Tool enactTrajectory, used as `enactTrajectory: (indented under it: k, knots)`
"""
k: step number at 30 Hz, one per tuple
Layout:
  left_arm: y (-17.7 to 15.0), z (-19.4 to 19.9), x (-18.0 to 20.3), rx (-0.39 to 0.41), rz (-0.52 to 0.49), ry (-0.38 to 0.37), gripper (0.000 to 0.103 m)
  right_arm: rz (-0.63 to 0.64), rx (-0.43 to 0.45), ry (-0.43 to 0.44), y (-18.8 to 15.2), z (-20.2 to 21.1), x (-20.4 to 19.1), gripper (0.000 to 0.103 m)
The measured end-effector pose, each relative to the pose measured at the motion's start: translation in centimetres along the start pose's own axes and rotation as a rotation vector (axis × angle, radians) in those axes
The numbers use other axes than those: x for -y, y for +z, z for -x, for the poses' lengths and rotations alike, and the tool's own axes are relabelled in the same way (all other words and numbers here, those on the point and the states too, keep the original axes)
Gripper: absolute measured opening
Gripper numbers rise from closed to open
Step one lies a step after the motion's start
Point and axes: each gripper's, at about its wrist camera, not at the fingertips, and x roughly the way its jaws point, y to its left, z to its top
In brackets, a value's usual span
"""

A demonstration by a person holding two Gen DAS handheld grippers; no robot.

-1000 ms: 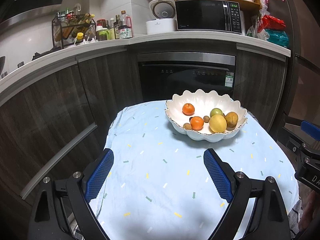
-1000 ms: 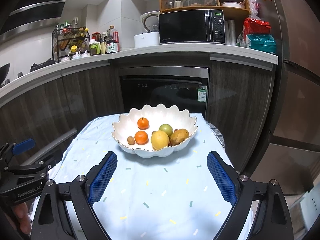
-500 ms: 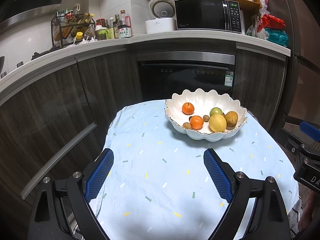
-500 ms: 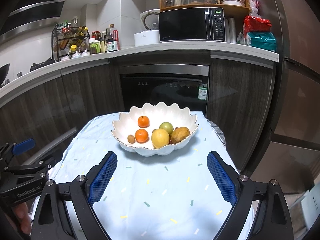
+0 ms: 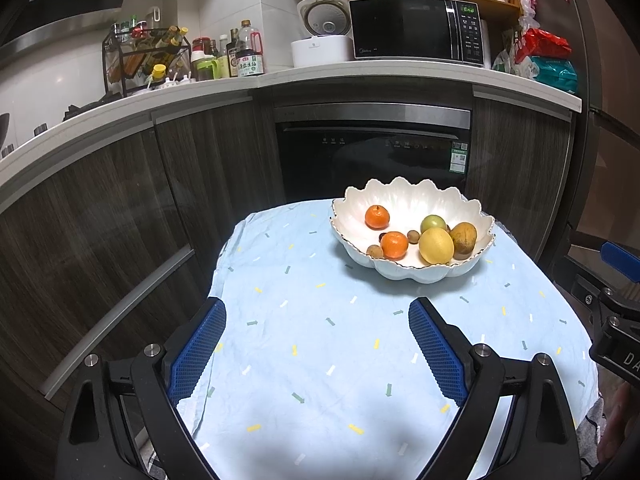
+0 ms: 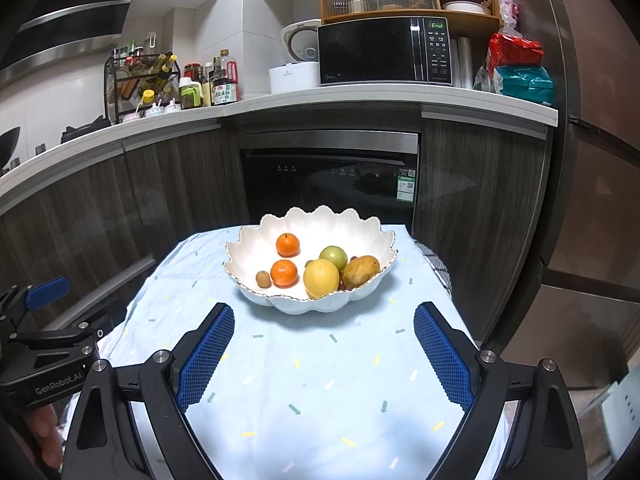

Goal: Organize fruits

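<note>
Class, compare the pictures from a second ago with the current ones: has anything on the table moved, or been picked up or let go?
Nothing visibly changed. The left gripper and right gripper stay wide open and empty above the tablecloth, and all the fruit still lies in the white bowl.

**What the views leave out**

A dark red fruit [image 6: 353, 258] barely peeks out behind the potato [image 6: 360, 271] in the bowl [image 6: 316, 303]. The tabletop [image 5: 320, 360] runs off the lower edge. The oven's sticker [image 6: 406, 189] is too small to read. The other claw [image 5: 618, 304] is cropped at the right border.
</note>
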Motion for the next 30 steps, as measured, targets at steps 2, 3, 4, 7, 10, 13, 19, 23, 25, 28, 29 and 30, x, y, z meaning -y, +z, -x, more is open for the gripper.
enactTrajectory:
  k: [2,3,4,7,10,13,19,23,25,28,29,30]
  knots:
    - [0.01,0.02,-0.03,0.003,0.001,0.002,0.094,0.000,0.000,0.000,0.00,-0.01,0.01,0.092]
    - [0.01,0.08,-0.09,0.005,0.001,0.003,0.094,-0.001,0.000,0.000,0.00,0.00,0.00,0.092]
    - [0.03,0.08,-0.10,0.005,0.000,0.005,0.095,0.000,0.000,0.000,0.00,-0.01,0.00,0.092]
    - [0.02,0.07,-0.09,0.004,-0.001,0.004,0.097,-0.001,0.001,0.000,0.00,0.00,0.01,0.092]
    - [0.05,0.08,-0.04,0.004,-0.002,0.000,0.097,-0.002,0.001,0.000,0.00,0.02,0.02,0.092]
    - [0.01,0.15,0.04,0.007,-0.004,0.003,0.098,-0.004,0.001,0.000,0.07,0.06,0.04,0.092]
    - [0.04,0.22,0.04,0.016,-0.003,0.007,0.100,-0.004,0.000,0.001,0.07,0.04,0.06,0.092]
    - [0.04,0.16,0.07,0.014,-0.001,0.008,0.100,-0.003,0.000,0.001,0.06,0.03,0.06,0.092]
    - [0.03,0.11,0.06,0.011,0.000,0.007,0.100,-0.002,-0.001,0.001,0.08,0.03,0.09,0.092]
    - [0.06,0.08,0.00,0.007,0.000,0.005,0.100,0.000,-0.003,0.001,0.07,0.00,0.09,0.092]
    - [0.06,0.08,0.01,0.008,0.000,0.006,0.100,0.000,-0.003,0.002,0.08,-0.01,0.09,0.092]
    - [0.06,0.10,0.02,0.009,0.000,0.007,0.100,0.000,-0.003,0.002,0.08,-0.02,0.08,0.092]
